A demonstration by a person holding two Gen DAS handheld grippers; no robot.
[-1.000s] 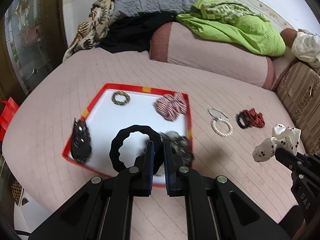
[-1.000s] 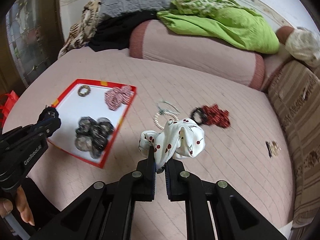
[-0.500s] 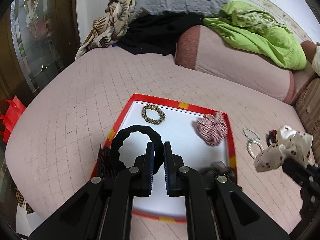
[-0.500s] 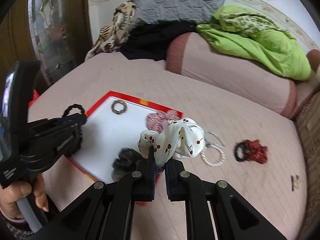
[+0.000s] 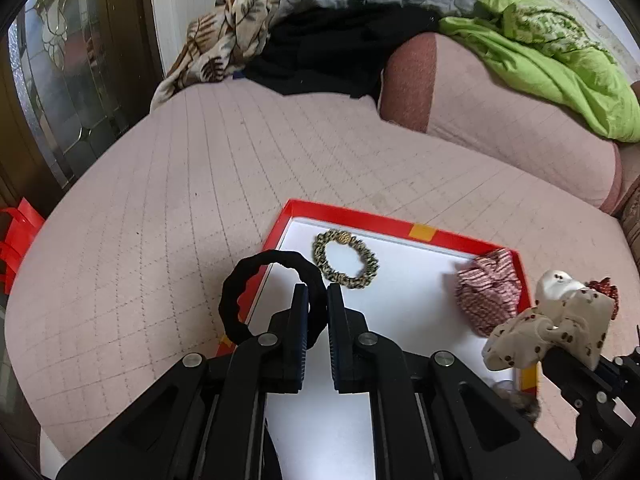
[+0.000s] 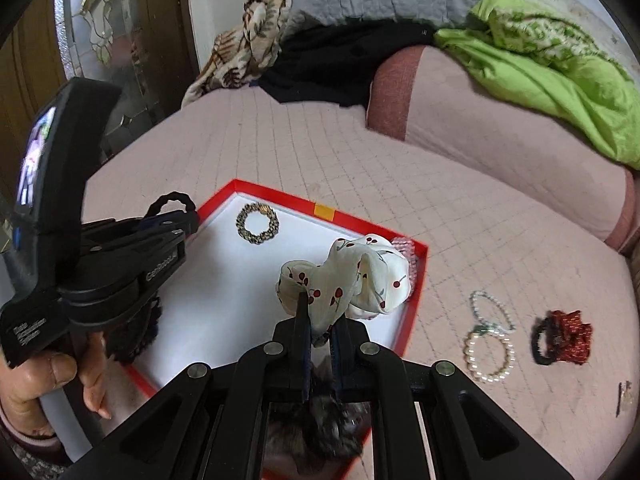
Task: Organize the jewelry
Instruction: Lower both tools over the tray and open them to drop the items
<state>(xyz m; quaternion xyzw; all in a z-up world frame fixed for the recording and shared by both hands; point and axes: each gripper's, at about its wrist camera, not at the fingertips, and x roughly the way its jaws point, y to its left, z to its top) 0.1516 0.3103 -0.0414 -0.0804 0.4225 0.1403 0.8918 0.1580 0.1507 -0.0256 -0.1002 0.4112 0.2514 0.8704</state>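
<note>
Left gripper (image 5: pixel 318 294): clamped on a black scrunchie (image 5: pixel 256 276), pinching its right side; the rest of the loop stands out to the left, over the red rim of the tray (image 5: pixel 362 218).
Right gripper (image 6: pixel 320 322): clenched on a white cherry-print scrunchie (image 6: pixel 352 276), whose fabric bunches up above the fingertips, over the tray's white floor near its right wall.
Left pose: held low over the tray's near-left edge, pointing toward the far side of the bed; the right wrist view shows the person's bare hand (image 6: pixel 44 376) wrapped around its handle (only that view shows it).
Right pose: held over the near-right part of the tray, seen in the left wrist view at the right border with its cloth load in front.
Tray contents: a leopard-print scrunchie (image 5: pixel 345 258) lies flat near the far-left corner; a pink striped scrunchie (image 5: pixel 488 292) sits against the right wall; a dark furry piece (image 6: pixel 320 420) lies at the near edge, blurred, under the right gripper.
Right view only: two pearl bracelets (image 6: pixel 490 344), touching, on the pink quilt (image 6: pixel 460 240) right of the tray, a red and black scrunchie (image 6: pixel 562 342) beside them, and a small dark clip (image 6: pixel 624 396) farther right.
Backdrop: green blanket (image 5: pixel 560 52) draped over a pink bolster (image 5: pixel 500 132).
</note>
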